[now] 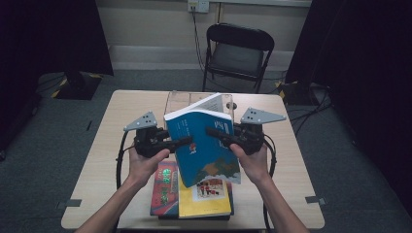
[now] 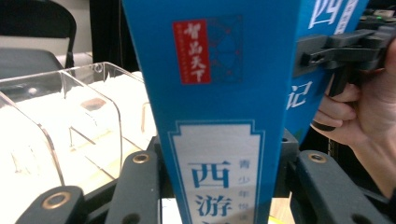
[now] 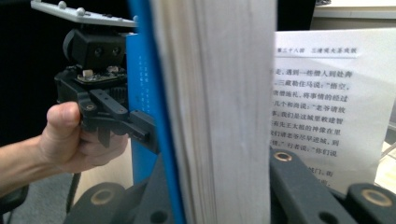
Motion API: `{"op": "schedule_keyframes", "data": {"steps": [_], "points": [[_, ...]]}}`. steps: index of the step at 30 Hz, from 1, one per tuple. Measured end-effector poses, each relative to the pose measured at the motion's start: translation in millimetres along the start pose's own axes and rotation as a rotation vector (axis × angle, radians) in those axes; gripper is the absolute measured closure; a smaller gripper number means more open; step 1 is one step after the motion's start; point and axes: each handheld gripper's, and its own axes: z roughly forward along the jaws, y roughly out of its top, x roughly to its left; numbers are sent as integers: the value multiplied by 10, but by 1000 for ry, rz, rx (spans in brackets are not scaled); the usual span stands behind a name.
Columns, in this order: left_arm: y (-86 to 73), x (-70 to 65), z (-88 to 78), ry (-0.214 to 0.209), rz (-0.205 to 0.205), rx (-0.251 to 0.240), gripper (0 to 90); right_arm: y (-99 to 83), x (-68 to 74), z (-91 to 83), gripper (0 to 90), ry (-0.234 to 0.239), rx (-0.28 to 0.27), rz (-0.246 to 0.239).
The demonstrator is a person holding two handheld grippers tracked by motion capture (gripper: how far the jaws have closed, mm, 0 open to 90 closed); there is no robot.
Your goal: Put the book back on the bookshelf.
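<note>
Standing behind the wooden table [image 1: 104, 145], a black folding chair [image 1: 238, 51]

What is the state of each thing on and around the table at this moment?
blue book: lifted off the table, tilted, partly open.
left gripper: shut on the blue book's spine.
right gripper: shut on its page edge.
clear organizer: upright, looks empty.
stacked books: lying flat, closed.
folding chair: unfolded, unoccupied.

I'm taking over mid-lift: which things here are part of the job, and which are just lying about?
In the job:
- blue book, lifted off the table
- left tool, clamped on its spine
- right tool, clamped on its pages
- clear organizer behind, probably

Lying about:
- stacked books
- folding chair
</note>
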Motion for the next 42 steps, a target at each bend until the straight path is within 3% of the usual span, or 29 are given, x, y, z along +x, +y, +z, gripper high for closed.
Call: {"op": "schedule_keyframes", "data": {"steps": [3, 6, 13, 17, 22, 24, 28, 31, 35, 38, 42], "points": [[-3, -59, 9, -3, 21, -5, 597, -34, -15, -34, 766, 12, -14, 12], [1, -188, 22, -4, 60, 0, 605, -60, 6, -152, 737, 8, -4, -6], [-26, -422, 46, -5, 168, 12, 613, -128, 19, -410, 550, -40, -9, -28], [-50, -458, 32, -25, 188, 13, 612, -172, 59, -479, 483, -59, -17, -47], [-77, -490, 31, -30, 183, 0, 608, -238, 59, -523, 438, -72, -36, -31], [-93, -487, 31, -36, 180, -9, 606, -246, 49, -559, 422, -98, -37, -36], [-103, -485, 31, -40, 174, -12, 598, -276, -49, -623, 426, -118, -43, 0], [-107, -490, 31, -40, 183, -14, 596, -326, -154, -621, 412, -99, -39, 29], [-111, -487, 32, -38, 194, -12, 591, -426, -270, -524, 350, -37, -25, 55], [-115, -484, 39, -19, 186, -15, 585, -453, -293, -464, 345, -39, -21, 53], [-125, -475, 100, -24, 170, -11, 570, -430, -280, -442, 354, -53, -10, 47]]}}
